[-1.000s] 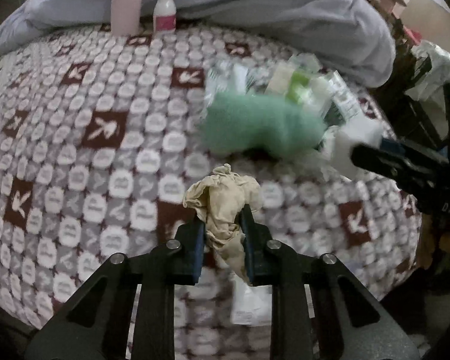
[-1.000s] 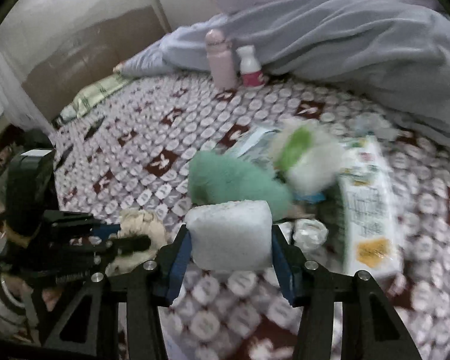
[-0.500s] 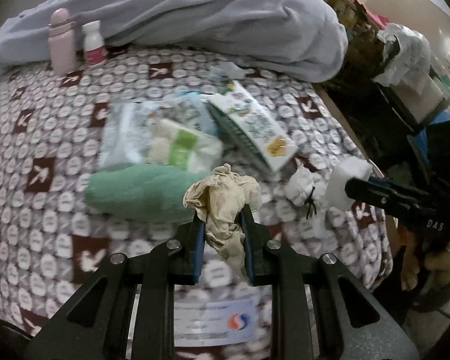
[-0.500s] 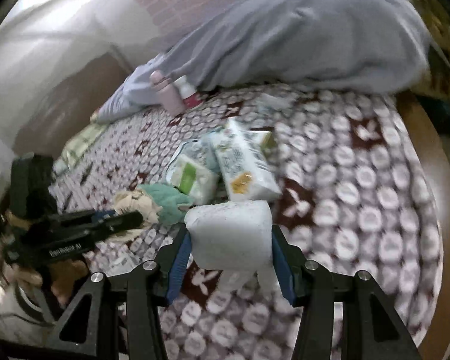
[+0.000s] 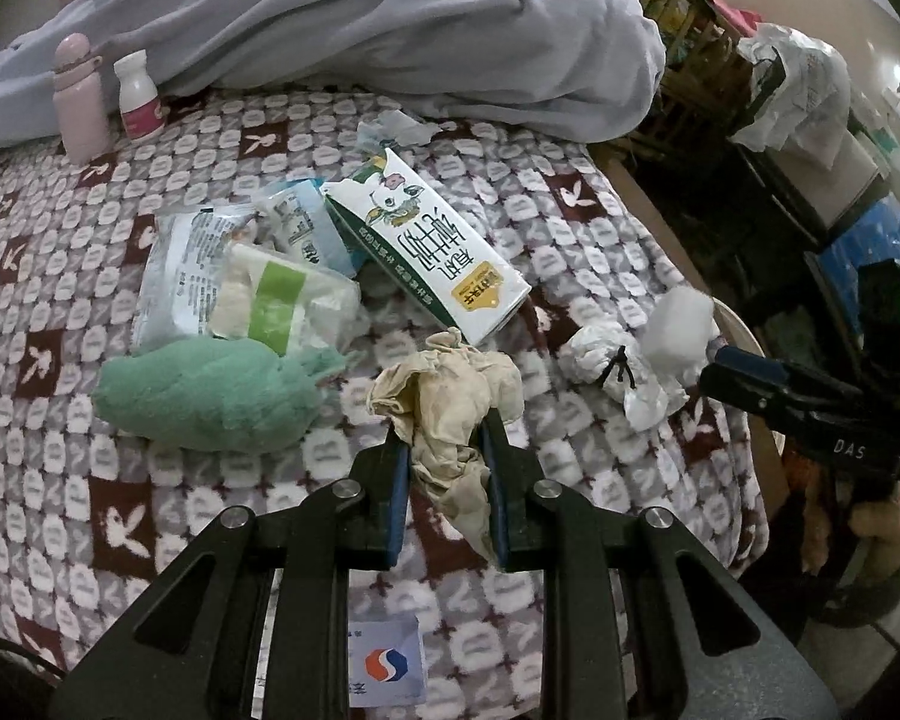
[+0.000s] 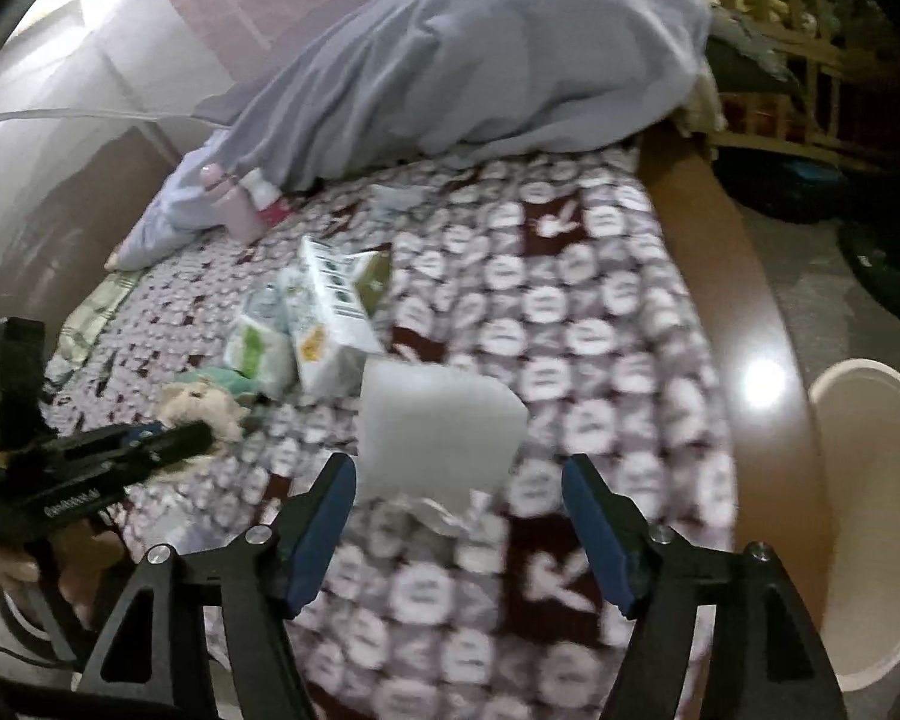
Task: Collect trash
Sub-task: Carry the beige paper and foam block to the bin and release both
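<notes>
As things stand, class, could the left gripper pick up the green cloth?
Probably not yet: the left gripper is shut on the crumpled beige tissue, so its fingers are full. The green cloth itself lies uncovered nearby on the blanket.

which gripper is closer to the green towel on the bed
Left. The left gripper, shut on a crumpled beige paper, sits just beside the green towel. The right gripper, opening around a white foam block, is further off, past the tissue wad.
</notes>
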The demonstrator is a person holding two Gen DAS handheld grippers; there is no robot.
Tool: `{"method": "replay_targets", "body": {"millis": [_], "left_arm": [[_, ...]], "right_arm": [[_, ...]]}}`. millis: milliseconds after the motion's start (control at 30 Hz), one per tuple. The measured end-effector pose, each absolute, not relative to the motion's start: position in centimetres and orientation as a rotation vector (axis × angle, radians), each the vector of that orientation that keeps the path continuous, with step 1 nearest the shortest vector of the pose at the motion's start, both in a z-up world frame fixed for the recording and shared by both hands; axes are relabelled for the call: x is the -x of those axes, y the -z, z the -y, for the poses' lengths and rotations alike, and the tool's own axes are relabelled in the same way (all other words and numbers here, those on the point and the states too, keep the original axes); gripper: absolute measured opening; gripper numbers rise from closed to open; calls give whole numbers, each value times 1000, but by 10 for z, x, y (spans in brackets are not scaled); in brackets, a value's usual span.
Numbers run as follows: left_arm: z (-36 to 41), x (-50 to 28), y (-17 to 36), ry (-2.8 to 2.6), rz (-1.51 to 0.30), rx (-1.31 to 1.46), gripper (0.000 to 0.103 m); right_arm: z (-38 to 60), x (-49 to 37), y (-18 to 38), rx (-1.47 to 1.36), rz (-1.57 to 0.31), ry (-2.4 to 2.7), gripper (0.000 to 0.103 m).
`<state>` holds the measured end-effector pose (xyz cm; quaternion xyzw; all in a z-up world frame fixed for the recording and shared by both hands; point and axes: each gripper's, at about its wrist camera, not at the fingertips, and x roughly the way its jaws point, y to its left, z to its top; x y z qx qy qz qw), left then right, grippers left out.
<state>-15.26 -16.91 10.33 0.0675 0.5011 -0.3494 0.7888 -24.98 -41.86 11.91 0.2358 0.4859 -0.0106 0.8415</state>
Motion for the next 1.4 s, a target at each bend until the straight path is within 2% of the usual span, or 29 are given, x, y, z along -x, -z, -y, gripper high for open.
{"method": "replay_targets", "body": {"millis": [300,567,633,667,700,767,1133,1400], "left_arm": [[178,156,-104,765,-1081,-148,19],[190,154,-109,775,-1077,-123,19],[194,154,-110,777,-1077,-121,19],[196,154,-111,777,-1078,-119,19],[198,154,-112,778,-1080,-117,19],[203,155,-114,786,-1078,-113,19],[266,188,-127,900,-1056,-145,19],[331,225,-132,987,-1047,-216,19]], "right_arm": [[428,242,-122,-485,-979,60,71],[443,194,-101,-486,-975,95,71],[439,182,-91,-474,-995,80,61],[437,176,-85,-468,-1010,78,42],[437,174,-81,-458,-1018,104,34],[439,180,-84,-481,-993,103,30],[479,259,-137,-460,-902,167,29],[531,316,-136,-485,-921,304,29]]}}
